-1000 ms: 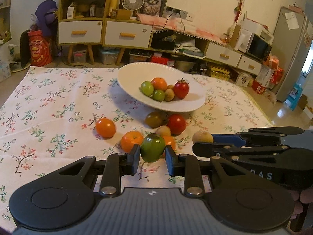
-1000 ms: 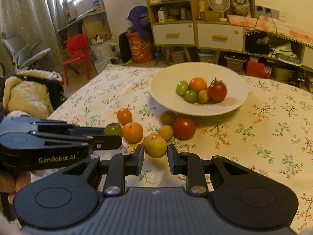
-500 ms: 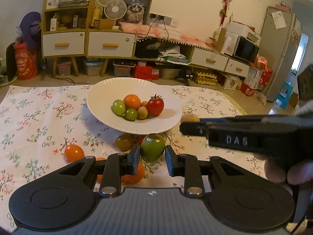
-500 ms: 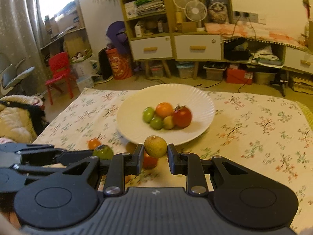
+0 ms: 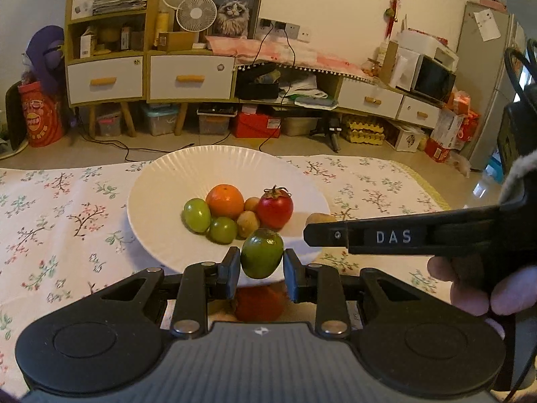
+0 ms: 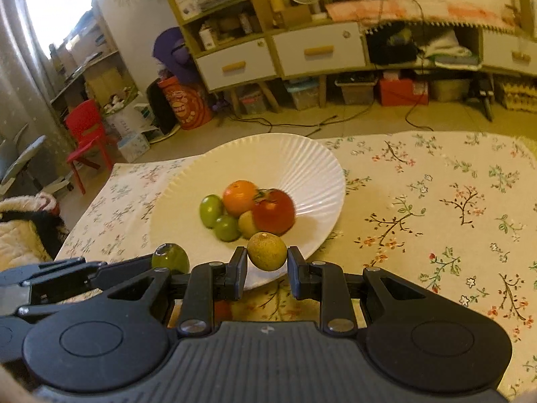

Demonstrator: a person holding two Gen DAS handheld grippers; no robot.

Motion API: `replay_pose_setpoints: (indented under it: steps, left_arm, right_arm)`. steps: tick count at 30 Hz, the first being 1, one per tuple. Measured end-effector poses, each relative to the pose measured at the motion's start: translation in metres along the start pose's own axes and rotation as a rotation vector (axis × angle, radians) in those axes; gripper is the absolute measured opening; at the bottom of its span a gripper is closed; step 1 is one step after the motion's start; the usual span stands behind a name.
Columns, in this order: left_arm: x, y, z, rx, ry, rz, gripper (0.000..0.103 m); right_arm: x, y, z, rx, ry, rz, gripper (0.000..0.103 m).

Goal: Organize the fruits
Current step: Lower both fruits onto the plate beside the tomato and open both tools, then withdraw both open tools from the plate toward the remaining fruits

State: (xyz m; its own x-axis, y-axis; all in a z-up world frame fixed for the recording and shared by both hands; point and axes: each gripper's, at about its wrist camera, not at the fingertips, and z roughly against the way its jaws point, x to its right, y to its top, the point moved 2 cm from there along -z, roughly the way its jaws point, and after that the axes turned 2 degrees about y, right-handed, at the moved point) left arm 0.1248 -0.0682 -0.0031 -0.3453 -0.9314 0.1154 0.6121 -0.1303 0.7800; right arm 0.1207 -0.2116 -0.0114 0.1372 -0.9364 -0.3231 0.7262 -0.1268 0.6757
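Left tool (image 5: 261, 262), clenched on a green fruit (image 5: 262, 253), has travelled from the loose fruit to the white plate's (image 5: 151, 201) near rim at lower centre; right tool (image 6: 267, 263), gripping a yellowish fruit (image 6: 267, 251), likewise. Both seem ready to drop.

We look from two wrist cameras, each set behind its own jaws and tilted down across the counter (image 5: 67, 208) toward the cluttered far wall. Both sit close over the near rim of the white plate (image 5: 161, 181). The left view faces it squarely, the right view from a rolled angle. Both share the plate and the yellow cabinet (image 6: 278, 50).
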Motion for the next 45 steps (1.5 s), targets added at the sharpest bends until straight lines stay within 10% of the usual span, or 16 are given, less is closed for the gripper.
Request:
replay_pose_setpoints:
  steps: [24, 45]
  left_arm:
    - [-0.010, -0.003, -0.016, -0.009, 0.075, -0.031, 0.029]
    - [-0.013, -0.016, 0.031, -0.001, 0.125, -0.067, 0.070]
  right_arm:
    - [-0.003, 0.007, -0.019, -0.015, 0.029, -0.036, 0.028]
    - [-0.021, -0.001, 0.018, 0.024, -0.033, 0.007, 0.069]
